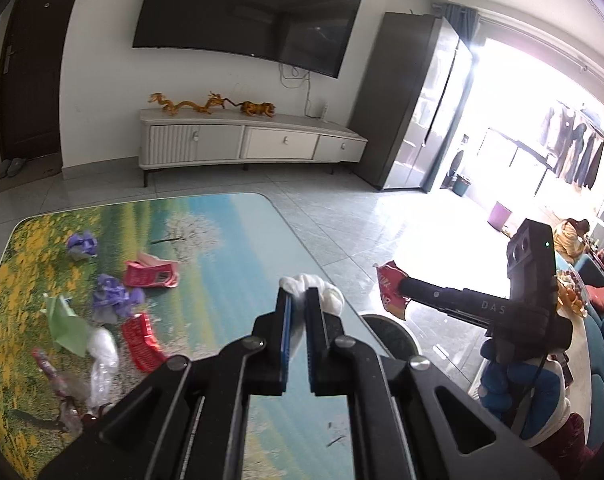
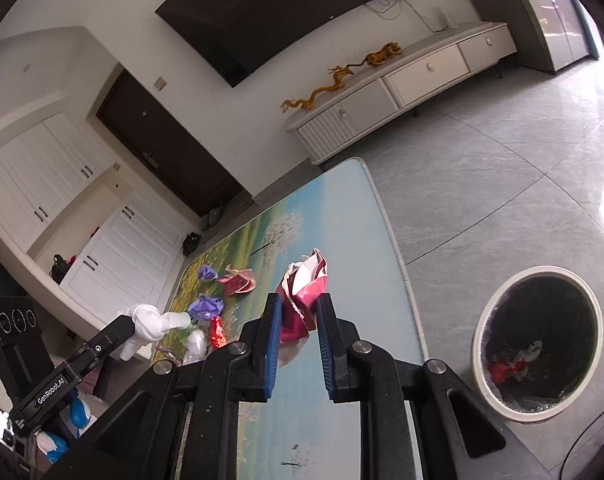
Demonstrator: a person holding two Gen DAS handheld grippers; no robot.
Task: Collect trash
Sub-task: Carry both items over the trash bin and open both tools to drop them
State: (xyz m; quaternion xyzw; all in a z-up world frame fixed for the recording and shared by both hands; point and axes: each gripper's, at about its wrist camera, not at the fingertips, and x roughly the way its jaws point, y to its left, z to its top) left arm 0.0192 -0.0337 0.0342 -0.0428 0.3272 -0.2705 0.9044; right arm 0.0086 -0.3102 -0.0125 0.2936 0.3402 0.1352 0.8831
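My left gripper (image 1: 299,300) is shut on a crumpled white tissue (image 1: 321,290), held above the table's right edge; the tissue also shows in the right wrist view (image 2: 150,322). My right gripper (image 2: 298,306) is shut on a red and white wrapper (image 2: 303,292), which the left wrist view (image 1: 391,290) shows held over the floor, right of the table. The white-rimmed trash bin (image 2: 537,338) stands on the floor right of the table with some trash inside; its rim shows in the left wrist view (image 1: 385,330).
On the landscape-print table (image 1: 222,232) lie purple crumpled pieces (image 1: 114,298), red wrappers (image 1: 152,274), a green paper (image 1: 68,326) and clear plastic (image 1: 102,356). A TV cabinet (image 1: 254,140) stands along the far wall.
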